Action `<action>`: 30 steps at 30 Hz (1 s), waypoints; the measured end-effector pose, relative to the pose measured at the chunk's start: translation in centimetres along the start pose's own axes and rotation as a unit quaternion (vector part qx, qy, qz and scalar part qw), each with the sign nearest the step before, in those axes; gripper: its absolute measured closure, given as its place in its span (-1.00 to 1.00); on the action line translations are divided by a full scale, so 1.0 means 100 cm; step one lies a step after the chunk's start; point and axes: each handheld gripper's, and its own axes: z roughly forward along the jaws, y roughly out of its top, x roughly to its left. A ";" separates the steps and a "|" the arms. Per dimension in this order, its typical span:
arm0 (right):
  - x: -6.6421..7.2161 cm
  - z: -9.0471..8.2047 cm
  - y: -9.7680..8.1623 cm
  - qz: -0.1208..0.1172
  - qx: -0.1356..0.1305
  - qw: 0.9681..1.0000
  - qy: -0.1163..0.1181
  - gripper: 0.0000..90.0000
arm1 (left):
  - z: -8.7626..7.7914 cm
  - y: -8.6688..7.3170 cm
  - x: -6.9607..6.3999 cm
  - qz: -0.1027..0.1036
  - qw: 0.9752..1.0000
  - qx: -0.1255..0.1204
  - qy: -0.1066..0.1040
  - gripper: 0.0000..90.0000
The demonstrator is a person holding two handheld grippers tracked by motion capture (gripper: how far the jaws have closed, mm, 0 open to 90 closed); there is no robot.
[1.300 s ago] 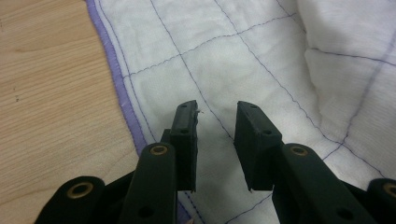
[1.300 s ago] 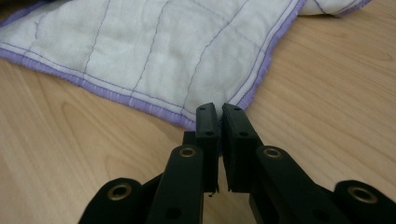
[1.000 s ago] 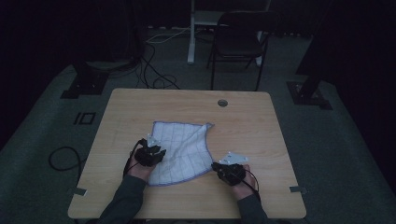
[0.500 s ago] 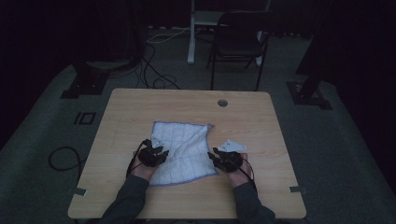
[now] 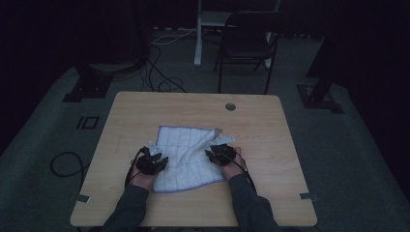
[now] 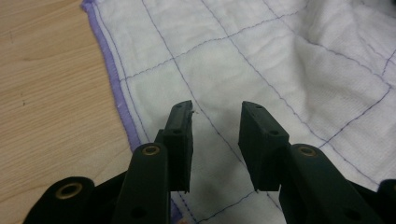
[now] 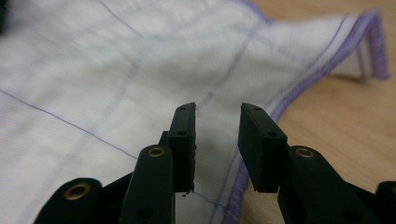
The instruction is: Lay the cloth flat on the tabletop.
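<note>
My left gripper (image 6: 215,116) has jaws parted, just been opening, nothing pinched, over the white quilted cloth (image 5: 186,154) near its purple hem (image 6: 112,74). Right gripper (image 7: 217,119) likewise agape at the opp. hem. Cloth lies mid-table (image 5: 145,111), rumpled. I'd nip both edges low, pull apart evenly. Vs 1 s ago: right hand came inward onto the cloth.

The right gripper (image 5: 216,151) has slid in from the bare table (image 5: 270,140) onto the cloth's (image 5: 186,157) right edge, its jaws having sprung apart with nothing clamped. The left gripper's (image 5: 157,153) jaws have just been opening over the cloth's left edge, holding nothing.
</note>
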 end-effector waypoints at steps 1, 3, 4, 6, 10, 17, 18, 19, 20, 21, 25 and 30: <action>-0.002 0.003 -0.002 0.001 0.006 1.000 0.001 0.49 | 0.001 0.000 0.000 -0.001 1.000 0.001 0.000 0.46; -0.005 0.002 -0.004 0.010 0.001 1.000 0.011 0.49 | 0.002 -0.002 0.001 -0.004 1.000 0.002 -0.001 0.45; -0.006 0.000 -0.004 0.010 0.004 1.000 0.010 0.48 | 0.002 -0.002 0.001 -0.006 1.000 0.001 -0.002 0.45; -0.006 -0.003 -0.006 0.011 0.008 1.000 0.010 0.47 | 0.002 -0.002 0.001 -0.007 1.000 0.002 -0.002 0.45; -0.006 -0.010 -0.012 0.014 0.013 1.000 0.006 0.45 | 0.002 -0.004 0.002 -0.011 1.000 -0.002 -0.005 0.45; -0.003 -0.024 -0.026 0.026 0.009 1.000 0.004 0.38 | 0.001 -0.007 0.002 -0.013 1.000 -0.008 -0.013 0.45; -0.003 -0.025 -0.027 0.025 0.008 1.000 0.004 0.38 | 0.001 -0.007 0.001 -0.012 1.000 -0.009 -0.015 0.45; -0.002 -0.027 -0.029 0.027 0.009 1.000 0.003 0.38 | 0.001 -0.007 0.001 -0.011 1.000 -0.009 -0.016 0.45; -0.001 -0.029 -0.030 0.026 0.009 1.000 0.002 0.37 | 0.001 -0.007 0.000 -0.009 1.000 -0.010 -0.017 0.45; 0.000 -0.030 -0.032 0.025 0.010 1.000 0.001 0.37 | 0.001 -0.007 0.000 -0.008 1.000 -0.011 -0.018 0.45; 0.003 -0.037 -0.037 0.026 0.010 1.000 -0.001 0.37 | 0.001 -0.008 -0.003 -0.005 1.000 -0.014 -0.022 0.45; 0.004 -0.045 -0.045 0.023 0.009 1.000 0.001 0.36 | 0.000 -0.009 -0.007 0.002 0.999 -0.016 -0.030 0.44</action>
